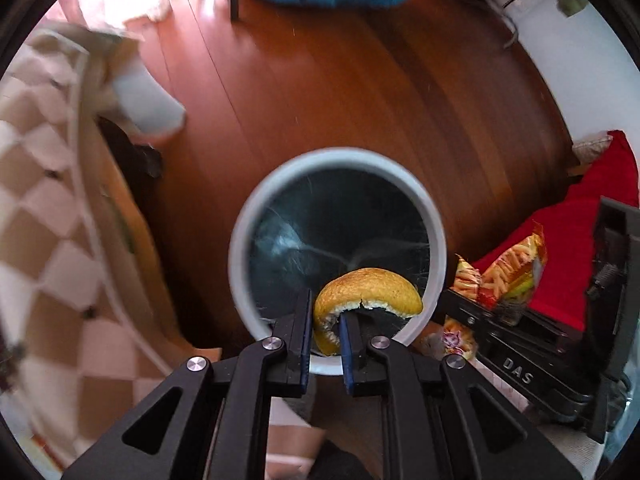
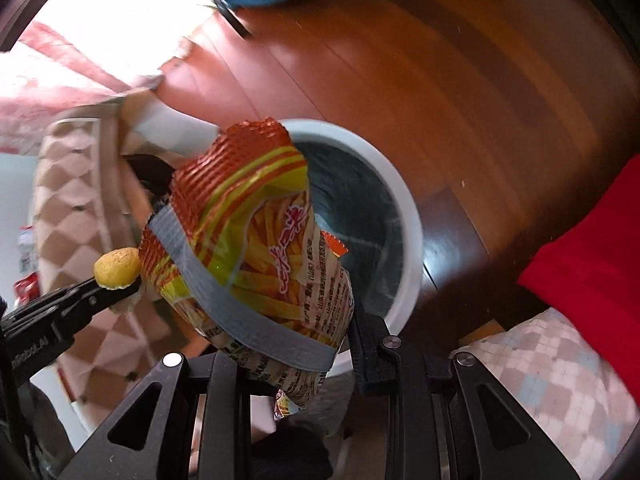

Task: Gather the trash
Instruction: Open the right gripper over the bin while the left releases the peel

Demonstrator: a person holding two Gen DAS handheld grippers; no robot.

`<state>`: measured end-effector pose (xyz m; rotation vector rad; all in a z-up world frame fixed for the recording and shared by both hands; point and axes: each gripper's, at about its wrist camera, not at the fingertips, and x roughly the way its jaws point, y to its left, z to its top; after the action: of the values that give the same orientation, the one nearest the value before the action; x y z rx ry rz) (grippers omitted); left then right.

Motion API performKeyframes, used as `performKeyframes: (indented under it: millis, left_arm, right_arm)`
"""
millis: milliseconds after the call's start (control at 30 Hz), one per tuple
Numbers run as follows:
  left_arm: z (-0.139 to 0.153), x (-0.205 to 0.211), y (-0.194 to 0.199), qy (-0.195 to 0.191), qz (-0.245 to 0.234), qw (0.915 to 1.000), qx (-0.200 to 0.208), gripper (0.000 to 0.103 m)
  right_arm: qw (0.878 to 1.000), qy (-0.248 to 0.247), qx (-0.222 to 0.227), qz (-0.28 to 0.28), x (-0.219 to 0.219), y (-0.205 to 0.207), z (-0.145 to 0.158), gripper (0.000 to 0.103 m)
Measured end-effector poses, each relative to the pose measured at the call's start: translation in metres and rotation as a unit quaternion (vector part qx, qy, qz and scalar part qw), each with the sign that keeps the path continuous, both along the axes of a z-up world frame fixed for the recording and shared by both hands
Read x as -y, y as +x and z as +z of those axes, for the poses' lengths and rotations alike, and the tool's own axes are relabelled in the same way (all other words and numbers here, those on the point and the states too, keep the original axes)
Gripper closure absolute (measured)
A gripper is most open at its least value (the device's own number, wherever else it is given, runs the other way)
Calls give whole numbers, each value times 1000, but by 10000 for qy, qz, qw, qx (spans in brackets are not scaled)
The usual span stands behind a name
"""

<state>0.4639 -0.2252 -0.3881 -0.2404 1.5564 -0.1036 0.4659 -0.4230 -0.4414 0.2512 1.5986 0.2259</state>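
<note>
An orange peel [image 1: 362, 292] is pinched by the left gripper [image 1: 326, 330] above the bin [image 1: 240, 240]; a snack wrapper [image 2: 256, 240] is clamped by the right gripper [image 2: 296, 344] at the rim, so it could drop onto the floor [image 1: 360, 92].

Both handheld tools are matte black. The left gripper [image 1: 326, 330] has angular linkage arms with triangular cut-outs, round silver screw heads at the pivots, and blue pads lining its jaws. The right gripper [image 2: 296, 332] has the same black links and silver screws; seen from the left camera, its side carries white "DAS" lettering.
</note>
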Motion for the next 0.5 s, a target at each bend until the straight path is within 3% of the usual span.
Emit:
performKeyframes:
  millis: [67, 100, 133, 167, 200, 333, 400, 500]
  left_arm:
    - [-18, 3, 6, 107, -80, 9997, -206, 88]
    - [-24, 3, 8, 166, -91, 9994, -283, 77]
    - [-27, 2, 8, 194, -67, 9993, -306, 67]
    - [-29, 1, 8, 182, -16, 9993, -311, 43]
    - [-30, -2, 7, 158, 30, 9994, -296, 27]
    - [-23, -9, 4, 235, 162, 9993, -231, 26]
    - [-17, -5, 2, 364, 183, 9990, -184, 15]
    - [-10, -4, -3, 577, 153, 9982, -53, 11]
  right_arm:
    - [9998, 69, -168, -24, 4, 3, -18, 74]
    - [9997, 37, -242, -1, 6, 3, -25, 66]
    - [9996, 6, -292, 14, 8, 4, -30, 49]
    - [9995, 19, -319, -8, 10, 3, -34, 42]
    - [9993, 61, -357, -33, 11, 3, -37, 39]
    - [9991, 183, -384, -92, 17, 5, -39, 32]
    - [9992, 210, -332, -106, 19, 5, -34, 24]
    - [9996, 162, -214, -109, 21, 2, -24, 17]
